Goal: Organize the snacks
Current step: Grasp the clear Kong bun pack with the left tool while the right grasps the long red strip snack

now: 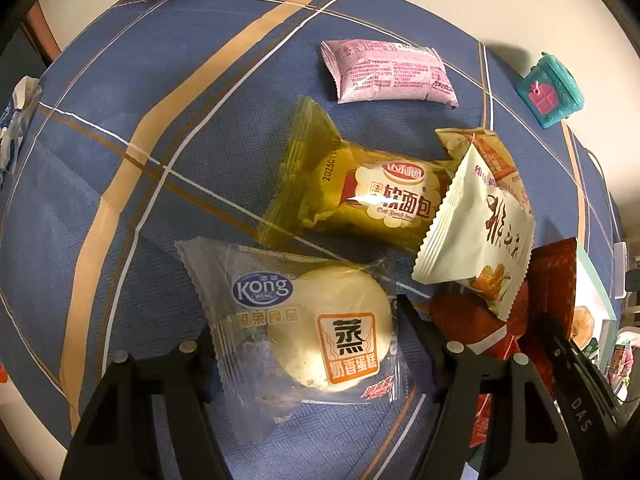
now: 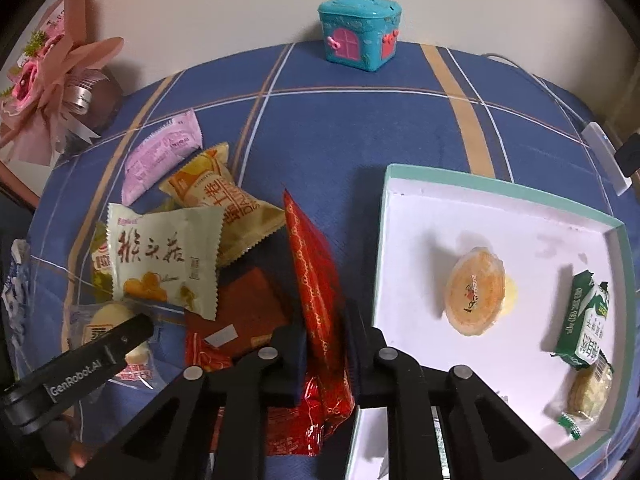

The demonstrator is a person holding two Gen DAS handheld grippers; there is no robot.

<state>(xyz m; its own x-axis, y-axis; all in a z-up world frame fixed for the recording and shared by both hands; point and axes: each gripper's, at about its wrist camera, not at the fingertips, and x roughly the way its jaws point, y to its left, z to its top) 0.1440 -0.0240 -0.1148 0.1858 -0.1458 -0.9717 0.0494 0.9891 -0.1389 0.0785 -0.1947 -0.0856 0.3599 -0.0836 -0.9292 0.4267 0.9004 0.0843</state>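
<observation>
Item: red packet (image 2: 320, 280), clamped upright in my right gripper (image 2: 326, 344); lift clear, carry toward three o'clock, into white box (image 2: 500, 216). Left gripper (image 1: 304, 344) pinches steamed-cake packet (image 1: 320, 320).

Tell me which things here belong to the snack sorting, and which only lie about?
Job: red packet in right gripper, steamed cake between left gripper jaws, white packet, pink packet, box.
Lying about: teal toy house, pink bouquet.

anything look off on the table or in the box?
Nothing spilled or torn. Snacks are heaped, not sorted: the white packet lies tilted across the yellow bread packet and orange one. The box holds just three items.
</observation>
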